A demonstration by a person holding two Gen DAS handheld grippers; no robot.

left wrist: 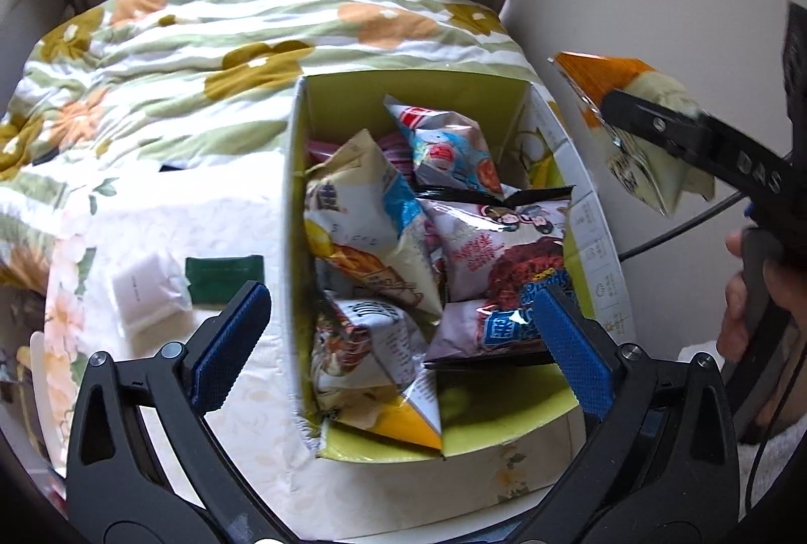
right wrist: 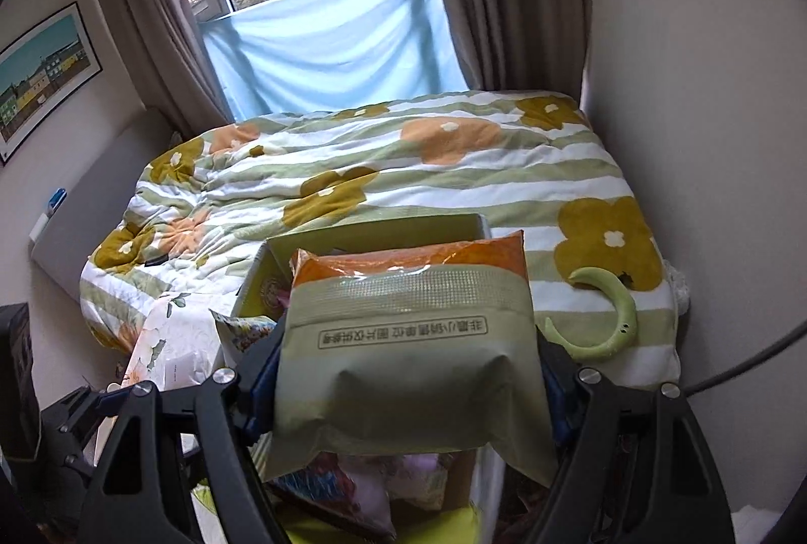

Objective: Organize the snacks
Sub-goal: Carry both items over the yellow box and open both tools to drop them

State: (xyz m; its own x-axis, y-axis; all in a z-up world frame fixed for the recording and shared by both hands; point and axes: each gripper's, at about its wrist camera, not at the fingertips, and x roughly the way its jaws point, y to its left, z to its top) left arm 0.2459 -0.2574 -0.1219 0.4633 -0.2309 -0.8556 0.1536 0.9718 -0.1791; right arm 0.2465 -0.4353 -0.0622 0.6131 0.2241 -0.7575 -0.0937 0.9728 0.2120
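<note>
One pouch (right wrist: 408, 372) above full box (left wrist: 297, 241).

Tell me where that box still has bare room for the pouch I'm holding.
Free: the green floor at the near right corner of the box, beside the yellow-cornered packet. Everywhere else snack bags pile to the walls. The right gripper holds the olive-and-orange pouch above it; the left gripper hovers open.

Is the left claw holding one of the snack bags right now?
No, the left claw stands wide open above the box with nothing between its blue pads.
</note>
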